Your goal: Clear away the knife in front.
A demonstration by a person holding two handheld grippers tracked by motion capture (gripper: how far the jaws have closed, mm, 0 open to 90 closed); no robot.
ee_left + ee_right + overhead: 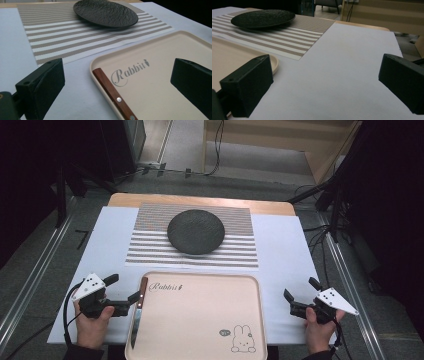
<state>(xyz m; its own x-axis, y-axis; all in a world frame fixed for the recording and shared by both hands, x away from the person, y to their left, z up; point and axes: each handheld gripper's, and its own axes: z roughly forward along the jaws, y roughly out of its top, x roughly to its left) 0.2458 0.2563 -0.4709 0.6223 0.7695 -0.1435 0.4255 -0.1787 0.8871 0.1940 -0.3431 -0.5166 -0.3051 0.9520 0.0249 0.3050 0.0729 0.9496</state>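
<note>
Clearly the knife point(138, 312) lies along the tray's point(200, 355) left rim, just off the left gripper point(123, 293), whose jaws gape empty like the right gripper's point(300, 292); nudging that rim could tip it onto the tabletop point(285, 245).

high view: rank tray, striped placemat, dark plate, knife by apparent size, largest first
1. Tray and striped placemat: too close to call. The tray runs off the bottom edge and sits nearer the camera.
2. Dark plate.
3. Knife, a thin strip along the tray's left edge.
</note>
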